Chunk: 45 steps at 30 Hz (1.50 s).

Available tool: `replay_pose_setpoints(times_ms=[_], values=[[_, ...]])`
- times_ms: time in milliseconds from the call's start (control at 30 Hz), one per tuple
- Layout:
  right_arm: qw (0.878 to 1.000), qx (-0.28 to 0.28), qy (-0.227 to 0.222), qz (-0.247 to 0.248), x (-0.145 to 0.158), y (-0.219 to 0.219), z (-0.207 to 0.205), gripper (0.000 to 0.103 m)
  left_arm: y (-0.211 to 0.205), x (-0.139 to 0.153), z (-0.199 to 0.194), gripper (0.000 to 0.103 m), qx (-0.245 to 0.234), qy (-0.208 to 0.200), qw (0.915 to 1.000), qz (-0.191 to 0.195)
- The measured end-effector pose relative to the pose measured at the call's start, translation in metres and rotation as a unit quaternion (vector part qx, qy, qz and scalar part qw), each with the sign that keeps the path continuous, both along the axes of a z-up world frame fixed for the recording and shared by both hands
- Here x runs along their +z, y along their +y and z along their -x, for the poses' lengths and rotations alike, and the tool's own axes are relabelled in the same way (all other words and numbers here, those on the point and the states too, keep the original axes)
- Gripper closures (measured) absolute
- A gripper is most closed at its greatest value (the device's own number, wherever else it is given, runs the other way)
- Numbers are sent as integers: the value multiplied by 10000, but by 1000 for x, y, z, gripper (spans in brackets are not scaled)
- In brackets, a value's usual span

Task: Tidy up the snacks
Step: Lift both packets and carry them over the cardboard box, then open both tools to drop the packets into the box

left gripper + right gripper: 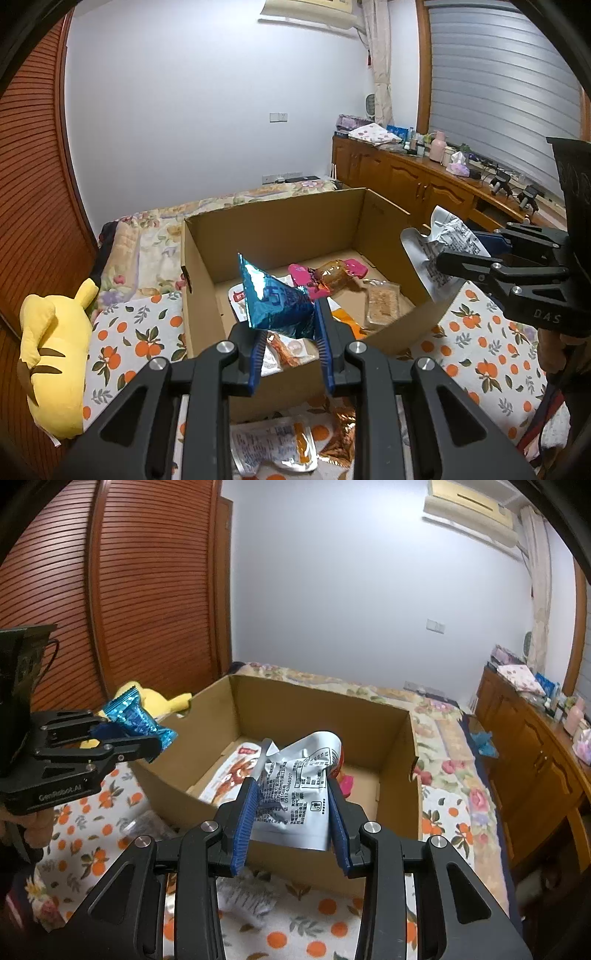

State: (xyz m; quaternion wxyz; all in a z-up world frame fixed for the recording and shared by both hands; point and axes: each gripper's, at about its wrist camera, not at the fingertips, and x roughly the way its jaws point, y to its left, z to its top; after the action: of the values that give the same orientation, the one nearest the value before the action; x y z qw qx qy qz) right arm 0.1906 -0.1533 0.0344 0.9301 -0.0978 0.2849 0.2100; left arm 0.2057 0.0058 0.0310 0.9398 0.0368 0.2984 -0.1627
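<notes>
Cardboard box (280, 229) gapes mid-frame just beyond both grippers as we clench the blue packet (277, 299) in the left gripper (288, 332) and the silver pouch (295, 790) in the right gripper (291, 808).

We see a glossy blue foil packet (275, 301), a crinkled silvery pouch (295, 794), and a matt cardboard box (273, 225) on printed cloth (476, 354).

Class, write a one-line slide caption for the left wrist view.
Left gripper holds a blue foil packet above the cardboard box of snacks on a bed.
</notes>
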Motion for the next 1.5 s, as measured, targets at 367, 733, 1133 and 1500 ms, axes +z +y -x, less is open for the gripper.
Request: replay_pose_setpoints(times_ms=[367,733,1133,1500], values=[[9992,-231,334,49,-16,6,-43,66,-12,-6,-24,79,-30,201,9998,-87],[9960,-258,832,192,-35,22,-82,66,-11,-16,-40,76,34,301,9994,-187],[9933,-123,1126,223,-48,36,-88,61,-2,-12,-40,59,55,206,9998,-47],[9967,-227,751,192,-34,28,-67,44,1,-4,-14,53,-20,-45,10000,-55]])
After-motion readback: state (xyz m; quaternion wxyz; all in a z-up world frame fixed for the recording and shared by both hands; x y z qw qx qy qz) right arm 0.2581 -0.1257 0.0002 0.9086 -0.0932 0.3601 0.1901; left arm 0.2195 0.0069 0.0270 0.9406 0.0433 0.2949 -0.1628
